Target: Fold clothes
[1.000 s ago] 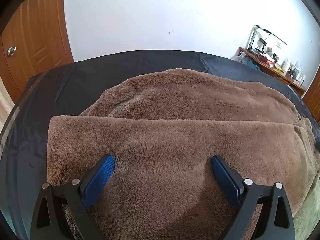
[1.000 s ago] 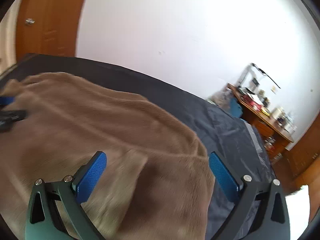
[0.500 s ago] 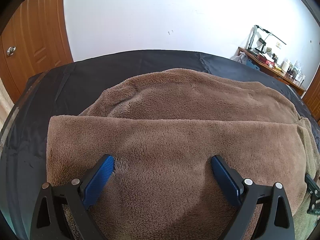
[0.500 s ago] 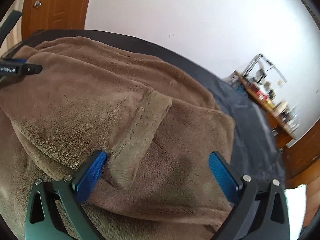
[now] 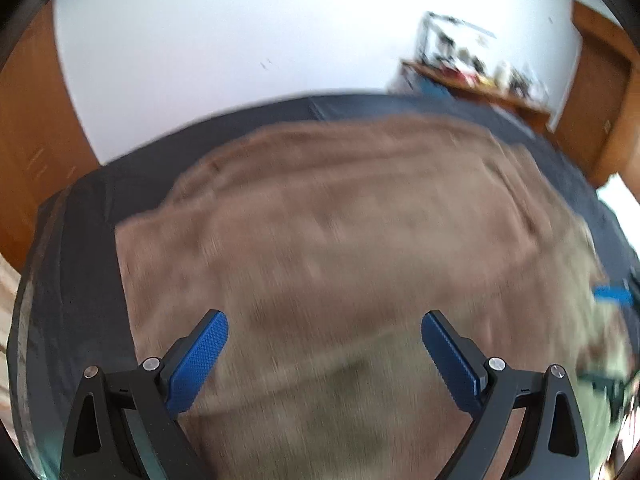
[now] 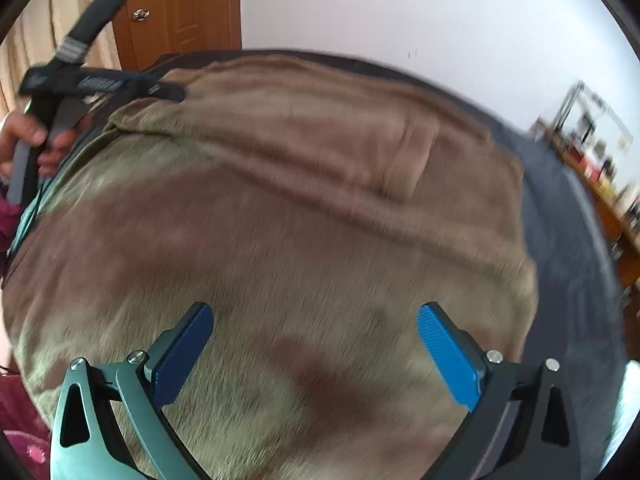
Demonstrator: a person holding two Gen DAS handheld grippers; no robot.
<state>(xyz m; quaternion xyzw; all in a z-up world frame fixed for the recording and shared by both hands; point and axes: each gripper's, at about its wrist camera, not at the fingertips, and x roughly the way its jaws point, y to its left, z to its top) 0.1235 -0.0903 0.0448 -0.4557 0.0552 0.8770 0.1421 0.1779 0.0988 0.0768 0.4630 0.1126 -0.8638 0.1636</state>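
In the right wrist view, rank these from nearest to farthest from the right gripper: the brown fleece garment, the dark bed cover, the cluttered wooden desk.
1. Brown fleece garment: directly under and ahead of the open right gripper.
2. Dark bed cover: bare strip to the right, past the garment's edge.
3. Cluttered wooden desk: far right, against the wall beyond the bed.

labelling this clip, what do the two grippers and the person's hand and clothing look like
Left gripper: black frame, dark blue textured pads, silver screws. Right gripper: one grey-teal arm and one black arm, blue ribbed pads, silver screws. In the right wrist view the hand grips the left gripper's handle, with a dark strap above and magenta clothing at the edge.
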